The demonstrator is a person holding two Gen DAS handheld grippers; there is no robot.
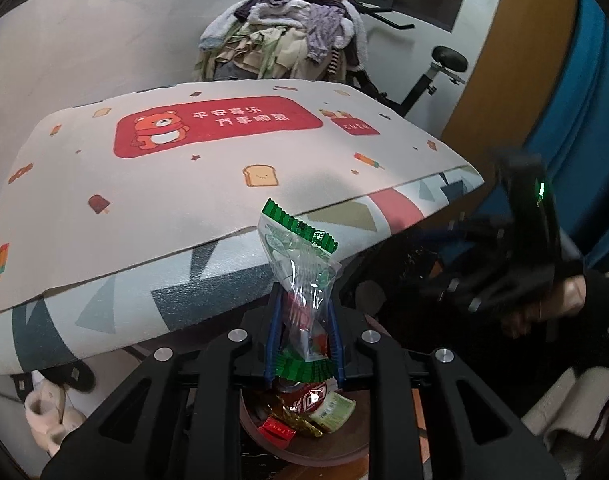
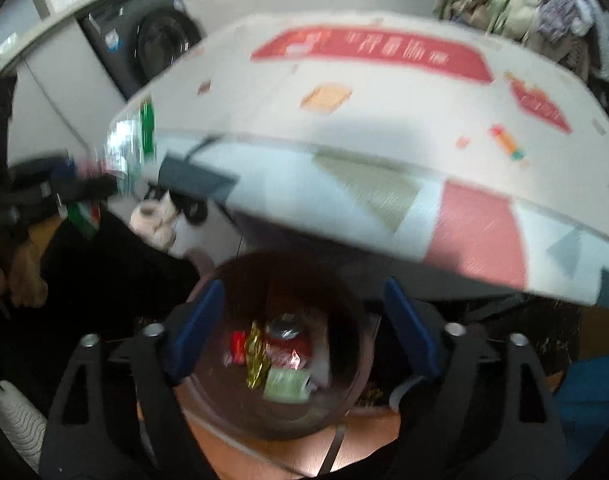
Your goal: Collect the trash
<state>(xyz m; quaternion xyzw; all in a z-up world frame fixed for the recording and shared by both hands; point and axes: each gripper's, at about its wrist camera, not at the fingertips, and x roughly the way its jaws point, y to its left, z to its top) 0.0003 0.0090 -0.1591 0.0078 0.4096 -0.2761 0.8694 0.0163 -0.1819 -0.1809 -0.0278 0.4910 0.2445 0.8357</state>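
Above brown bin [image 1: 304, 446] at 6 o'clock: left gripper [image 1: 304, 344] clenched on clear green-edged wrapper [image 1: 300, 276], held upright over the opening, likely for dropping. Right gripper [image 2: 304, 328] released, holding nothing, poised over bin [image 2: 344, 412]. Patterned desk [image 1: 124, 200] at 12 o'clock.

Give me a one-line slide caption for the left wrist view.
Left gripper pinches a green-edged clear wrapper above the brown trash bin already holding a red can and scraps.

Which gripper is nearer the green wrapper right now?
Left. The left gripper is shut on the green wrapper; the right gripper hangs open over the trash bin, apart from it.
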